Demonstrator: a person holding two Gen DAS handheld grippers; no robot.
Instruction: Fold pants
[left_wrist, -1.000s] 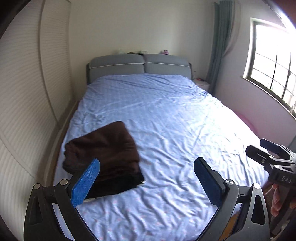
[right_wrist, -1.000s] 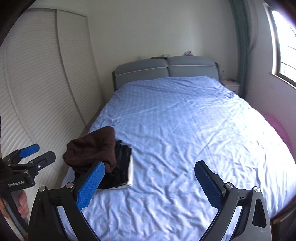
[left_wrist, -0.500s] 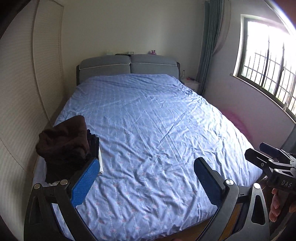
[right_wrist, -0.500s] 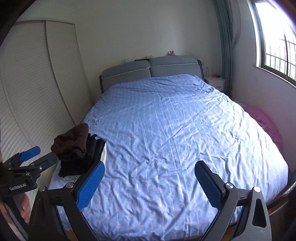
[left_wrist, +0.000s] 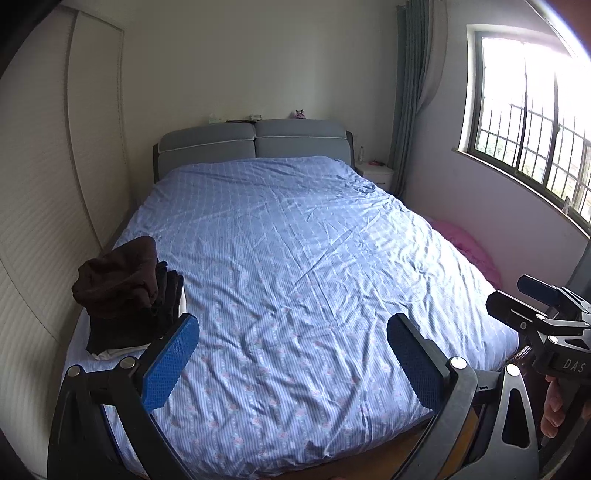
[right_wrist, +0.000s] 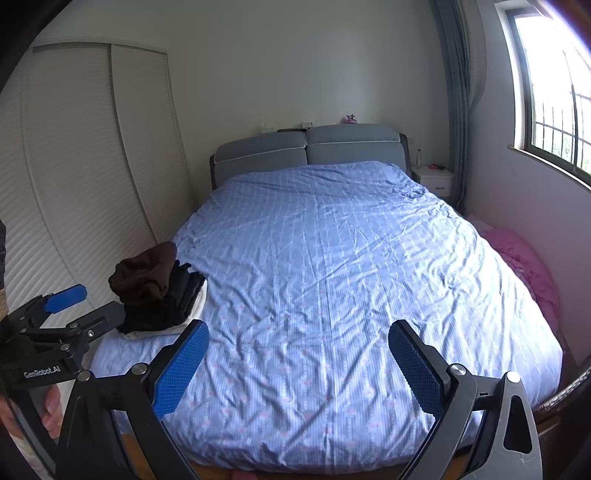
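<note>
At the far left a pale louvred wardrobe (left_wrist: 40, 206) runs along the wall, close beside the bed. On the near-left corner of the bed sits a stack of folded clothes (left_wrist: 133, 295): brown pants (left_wrist: 118, 273) lie on top, over darker folded pieces and a white one at the bottom. The stack sits tucked at the edge, probably to leave the middle of the bed free as a folding surface. The left gripper (left_wrist: 291, 354) hangs above the foot of the bed with its blue pads spread wide and nothing between them. The right gripper (right_wrist: 297, 363) is likewise wide apart and empty, held back from the mattress beside the other; each shows at the edge of the other's view with a hand under it. Both stand well apart from the pants, which suggests this fold is done and the hands are clear. The blue patterned bedsheet (left_wrist: 303, 258) is wrinkled but bare, reaching back to a grey padded headboard (left_wrist: 255, 142). Further right come a white nightstand (left_wrist: 376, 173), a grey-green curtain (left_wrist: 410, 92), a pink bundle (left_wrist: 469, 247) on the floor by the wall, and a barred window (left_wrist: 532, 122) letting in bright daylight
</note>
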